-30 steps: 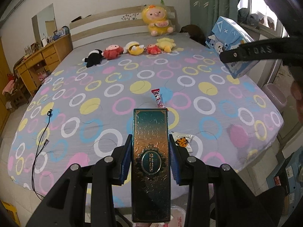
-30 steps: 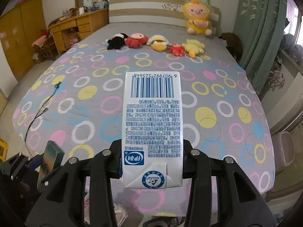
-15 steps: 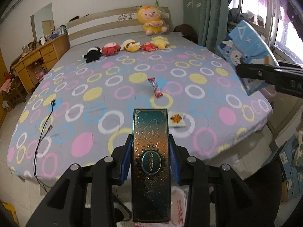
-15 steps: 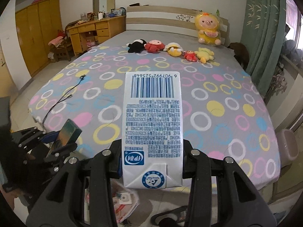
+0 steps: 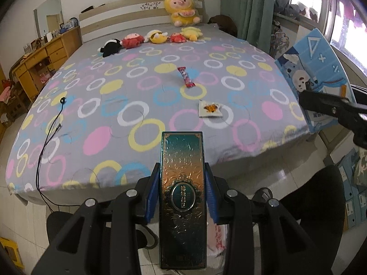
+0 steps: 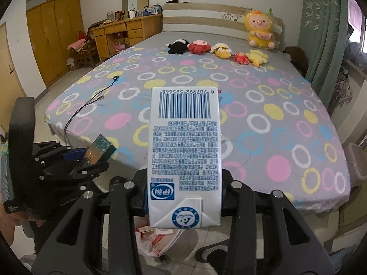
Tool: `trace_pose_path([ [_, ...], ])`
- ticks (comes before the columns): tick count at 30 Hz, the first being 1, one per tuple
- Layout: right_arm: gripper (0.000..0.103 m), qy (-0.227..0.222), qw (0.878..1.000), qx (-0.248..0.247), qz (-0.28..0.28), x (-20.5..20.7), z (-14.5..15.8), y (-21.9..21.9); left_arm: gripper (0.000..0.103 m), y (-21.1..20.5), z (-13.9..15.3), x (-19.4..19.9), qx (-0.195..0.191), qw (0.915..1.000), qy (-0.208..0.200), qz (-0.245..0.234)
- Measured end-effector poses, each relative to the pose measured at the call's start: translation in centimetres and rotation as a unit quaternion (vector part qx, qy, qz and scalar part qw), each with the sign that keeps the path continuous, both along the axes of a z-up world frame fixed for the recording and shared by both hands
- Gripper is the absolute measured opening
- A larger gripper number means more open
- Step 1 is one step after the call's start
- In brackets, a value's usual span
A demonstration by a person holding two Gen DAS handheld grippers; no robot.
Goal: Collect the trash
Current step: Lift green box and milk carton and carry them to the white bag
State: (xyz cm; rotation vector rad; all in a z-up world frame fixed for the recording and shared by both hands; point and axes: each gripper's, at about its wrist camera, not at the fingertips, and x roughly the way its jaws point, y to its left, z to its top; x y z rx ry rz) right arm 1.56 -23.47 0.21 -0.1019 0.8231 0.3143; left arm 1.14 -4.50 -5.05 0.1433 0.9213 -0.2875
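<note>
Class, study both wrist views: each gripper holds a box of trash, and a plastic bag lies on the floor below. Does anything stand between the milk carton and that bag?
Nothing visible does. The milk carton, clamped in the right gripper, hangs over the open plastic bag on the floor, with only air between them. The left gripper with its ornate box stays off to the side.

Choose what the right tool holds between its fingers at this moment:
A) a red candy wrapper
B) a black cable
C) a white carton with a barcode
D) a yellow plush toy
C: the right tool is closed on the white carton, whose barcode faces the camera, while the red candy wrapper lies on the bed.
</note>
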Motion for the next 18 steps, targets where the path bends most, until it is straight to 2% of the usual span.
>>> trace_pose_path([
  [4, 0.039, 0.014, 1.0, -0.003, 0.003, -0.8, -1.9, 0.6, 0.035, 0.1, -1.3, -0.7, 0.004, 0.9999, 0.013, -0.002],
  [9, 0.039, 0.054, 0.999, -0.004, 0.004, -1.4, -6.4, 1.5, 0.035, 0.5, -4.9, -0.8, 0.004, 0.9982, 0.06, 0.0],
  [14, 0.039, 0.106, 0.994, -0.01, 0.015, -1.2, -12.5, 2.8, 0.035, 1.0, -10.7, -0.3, 0.019, 0.9923, 0.121, 0.016],
  [18, 0.039, 0.157, 0.987, -0.012, 0.028, -0.7, -17.9, 3.8, 0.035, 1.3, -15.8, 0.3, 0.024, 0.983, 0.179, 0.032],
])
